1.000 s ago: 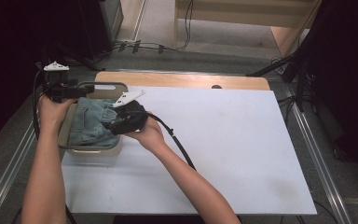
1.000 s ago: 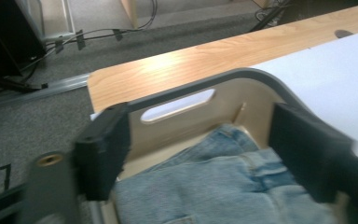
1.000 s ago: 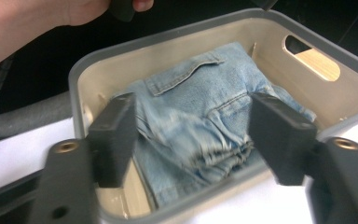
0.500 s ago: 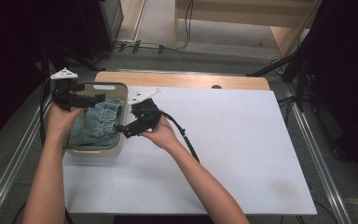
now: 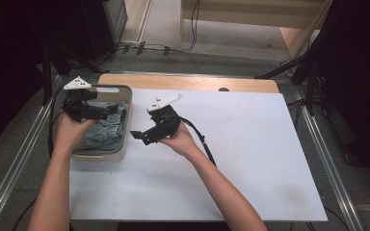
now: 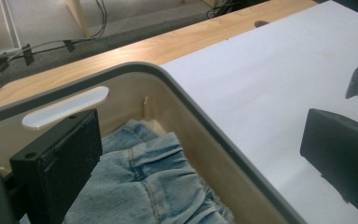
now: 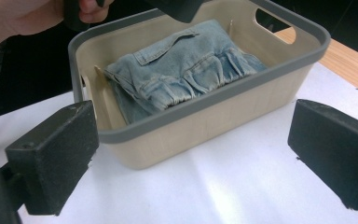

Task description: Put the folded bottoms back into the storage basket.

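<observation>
denim garment (image 7: 186, 60), folded, lies inside the beige basket (image 5: 125, 130) at the left side of the white table (image 5: 250, 159), filling most of the basket's floor. a second ago both grippers were down over that basket with the cloth right at their jaws; now both have come away from it. the left gripper (image 5: 96, 111) has drawn back to the basket's left edge, over the cloth but not touching it, and its jaws have just been opening: they stand wide with nothing between them, one jaw over the denim, the other out over the table in the left gripper view. the right gripper (image 5: 142, 136) has moved off to the right and sits just beside the basket's right wall, above bare table; its jaws have just been opening too and are wide and empty, framing the basket in the right gripper view. the garment looks unmoved between the earlier pictures and now, apart from being let go. i judge this as the release step just finished: the denim is placed, and what remains is only pulling the hands clear.
</observation>
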Demonstrator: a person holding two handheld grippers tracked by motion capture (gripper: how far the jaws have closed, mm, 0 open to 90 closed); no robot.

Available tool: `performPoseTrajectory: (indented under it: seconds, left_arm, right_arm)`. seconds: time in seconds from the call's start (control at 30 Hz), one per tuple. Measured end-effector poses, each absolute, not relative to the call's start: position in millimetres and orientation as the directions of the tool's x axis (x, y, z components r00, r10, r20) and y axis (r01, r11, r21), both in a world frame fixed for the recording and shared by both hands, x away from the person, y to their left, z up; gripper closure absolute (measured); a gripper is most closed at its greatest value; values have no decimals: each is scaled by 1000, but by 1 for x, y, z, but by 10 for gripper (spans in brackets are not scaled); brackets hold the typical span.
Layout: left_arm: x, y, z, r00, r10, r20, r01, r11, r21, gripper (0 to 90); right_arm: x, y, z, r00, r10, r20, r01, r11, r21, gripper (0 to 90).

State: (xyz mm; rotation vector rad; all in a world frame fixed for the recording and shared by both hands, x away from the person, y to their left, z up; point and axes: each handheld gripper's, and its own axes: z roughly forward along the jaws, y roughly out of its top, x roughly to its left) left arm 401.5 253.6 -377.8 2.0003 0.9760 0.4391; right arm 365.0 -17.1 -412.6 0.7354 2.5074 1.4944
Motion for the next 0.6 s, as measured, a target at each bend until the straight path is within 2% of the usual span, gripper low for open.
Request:
performPoseTrajectory:
  seconds: [0.33, 0.6]
  left_arm:
    - [380, 241, -374, 661, 746, -84, 454, -308, 836, 0]
    - [368, 220, -379, 691, 719, -73, 441, -339, 831, 0]
  right_arm:
    - [348, -52, -412, -882, 457, 118, 309, 371, 876, 14]
    - [334, -76, -412, -884, 455, 106, 293, 363, 884, 14]
